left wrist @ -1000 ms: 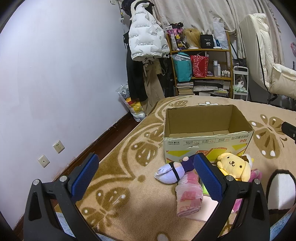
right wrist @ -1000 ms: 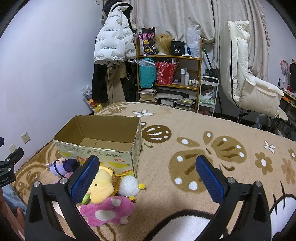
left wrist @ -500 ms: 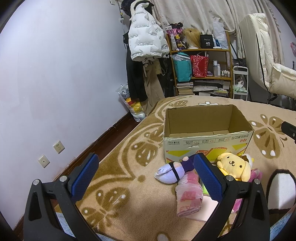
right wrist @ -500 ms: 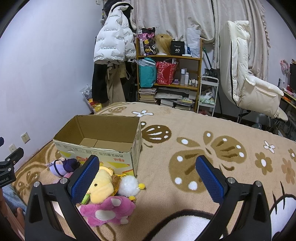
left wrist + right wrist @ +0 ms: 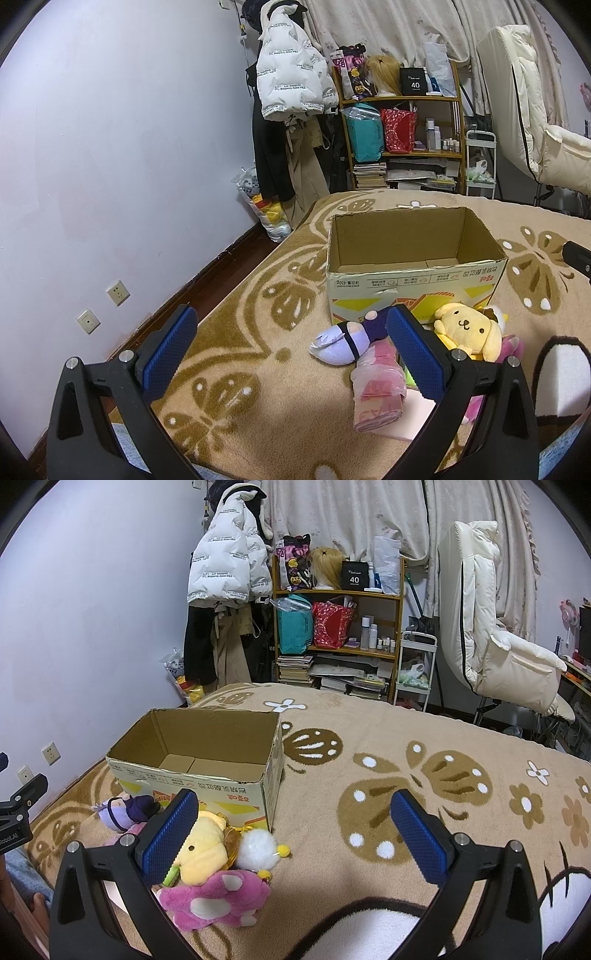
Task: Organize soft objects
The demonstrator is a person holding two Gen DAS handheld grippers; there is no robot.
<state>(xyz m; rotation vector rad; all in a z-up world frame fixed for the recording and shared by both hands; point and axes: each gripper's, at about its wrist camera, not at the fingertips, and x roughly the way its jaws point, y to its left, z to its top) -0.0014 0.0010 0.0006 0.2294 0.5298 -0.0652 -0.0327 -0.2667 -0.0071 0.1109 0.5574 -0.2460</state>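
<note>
Beige blanket [image 5: 369, 746] with brown butterfly and flower patterns covers a bed in a cluttered bedroom, and it serves as the work surface. Nearest the viewer, the left gripper [image 5: 291, 350] and the right gripper [image 5: 291, 834] hover above it, each with its blue-padded fingers spread wide and holding nothing. Just beyond them lies a small heap of soft toys: a pink plush [image 5: 218, 897] closest to the right gripper, a yellow dog plush [image 5: 467, 330] on top of the heap, a white pompom [image 5: 256, 847] beside it, a purple-and-lilac doll [image 5: 347, 338] to the left, and a pink bundle wrapped in clear plastic [image 5: 376, 391]. The heap sits touching the front wall of an open cardboard box [image 5: 413, 284], which looks empty, so it is probably the place meant for the toys. None has been put in yet. Farther back stand a wooden shelf [image 5: 338, 627] of bags and books, a hanging white puffer jacket [image 5: 225, 568], and a cream recliner [image 5: 491, 635].
</note>
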